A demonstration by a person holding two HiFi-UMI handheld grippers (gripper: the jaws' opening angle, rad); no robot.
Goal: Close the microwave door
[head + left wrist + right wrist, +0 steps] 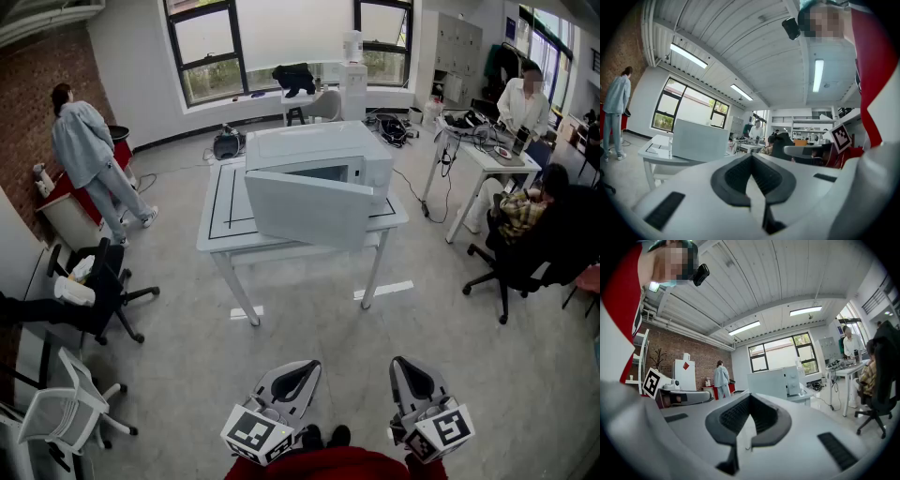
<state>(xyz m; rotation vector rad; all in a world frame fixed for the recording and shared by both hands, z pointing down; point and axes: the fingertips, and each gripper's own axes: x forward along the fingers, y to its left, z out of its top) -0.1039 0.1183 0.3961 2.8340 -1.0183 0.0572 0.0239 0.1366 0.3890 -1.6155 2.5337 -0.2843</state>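
Observation:
A white microwave (323,150) stands on a white table (220,230) in the middle of the room. Its door (305,208) hangs open, swung out toward me. Both grippers are held low and close to my body, well short of the table and pointing level at it. My left gripper (302,367) is shut with nothing in it. My right gripper (405,362) is also shut and empty. In the left gripper view the left gripper (751,158) points at the microwave (698,139) far ahead. In the right gripper view the right gripper (749,398) points at the microwave (776,382).
Bare floor with white tape marks (384,290) lies between me and the table. Office chairs (98,291) and a white chair (66,403) stand at the left. One person (89,150) stands by the brick wall. Two others (530,220) are at the desk (483,159) on the right.

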